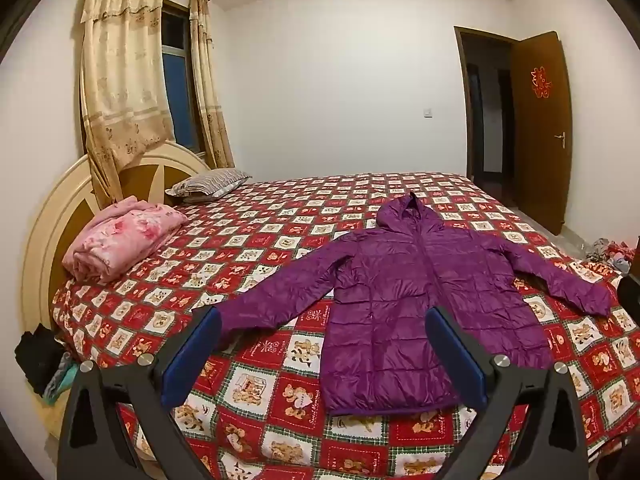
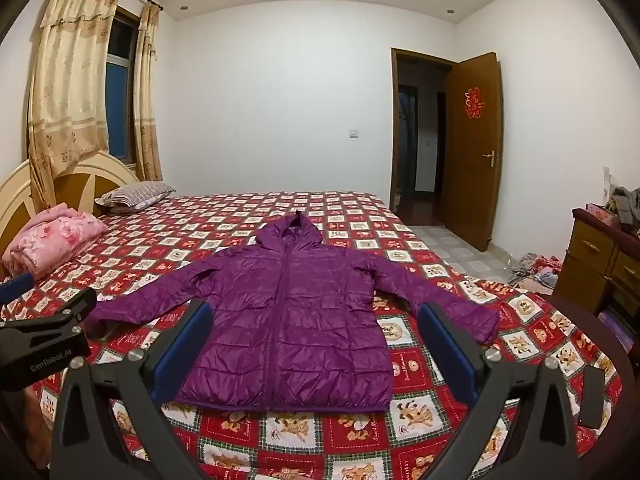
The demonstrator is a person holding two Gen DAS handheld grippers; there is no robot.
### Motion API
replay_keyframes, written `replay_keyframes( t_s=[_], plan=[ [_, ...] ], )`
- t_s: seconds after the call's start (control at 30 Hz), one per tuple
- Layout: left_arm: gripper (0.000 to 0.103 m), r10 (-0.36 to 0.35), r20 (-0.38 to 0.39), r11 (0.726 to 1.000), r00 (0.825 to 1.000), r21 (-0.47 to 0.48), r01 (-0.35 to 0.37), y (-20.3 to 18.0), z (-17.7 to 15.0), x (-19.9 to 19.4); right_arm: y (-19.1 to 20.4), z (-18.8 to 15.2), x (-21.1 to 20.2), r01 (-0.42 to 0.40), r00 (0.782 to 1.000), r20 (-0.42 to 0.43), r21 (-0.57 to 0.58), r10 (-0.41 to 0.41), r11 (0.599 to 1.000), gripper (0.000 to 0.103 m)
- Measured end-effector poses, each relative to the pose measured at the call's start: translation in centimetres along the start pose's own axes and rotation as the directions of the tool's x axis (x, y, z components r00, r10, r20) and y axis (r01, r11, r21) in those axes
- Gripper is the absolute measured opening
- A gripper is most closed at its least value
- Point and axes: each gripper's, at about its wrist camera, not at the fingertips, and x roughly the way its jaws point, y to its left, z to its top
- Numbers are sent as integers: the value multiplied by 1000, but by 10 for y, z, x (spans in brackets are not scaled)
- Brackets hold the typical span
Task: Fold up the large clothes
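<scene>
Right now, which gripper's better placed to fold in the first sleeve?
Probably left: the left gripper is open with the purple jacket's sleeve cuff beside one finger. The right gripper frames the body.

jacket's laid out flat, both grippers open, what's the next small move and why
Probably lower the left gripper onto the cuff of the near sleeve and pinch it. The purple jacket lies flat, zipped, both sleeves spread wide, and both grippers are open and empty, so folding a sleeve across the body likely comes first.
</scene>
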Motion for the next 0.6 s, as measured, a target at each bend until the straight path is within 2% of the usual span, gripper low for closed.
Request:
replay_keyframes(
  t_s=[0.1, 0.17, 0.2, 0.6],
  plan=[
    [102, -9, 3, 1000, 1000, -13, 9, -1, 1, 1, 0, 0, 0, -4, 1000, -1, 9, 4, 1000, 103],
    [102, -27, 12, 999, 1000, -43, 28, 11, -2, 0, 0, -1, 1, -6, 1000, -1, 15, 6, 1000, 103],
    [102, -35, -14, 999, 999, -42, 34, 13, 5, 5, 0, -1, 1, -8, 1000, 0, 16, 8, 1000, 103],
    [102, -23, 13, 1000, 1000, -14, 23, 3, 0, -1, -1, -3, 5, -9, 1000, -5, 13, 9, 1000, 103]
  ],
)
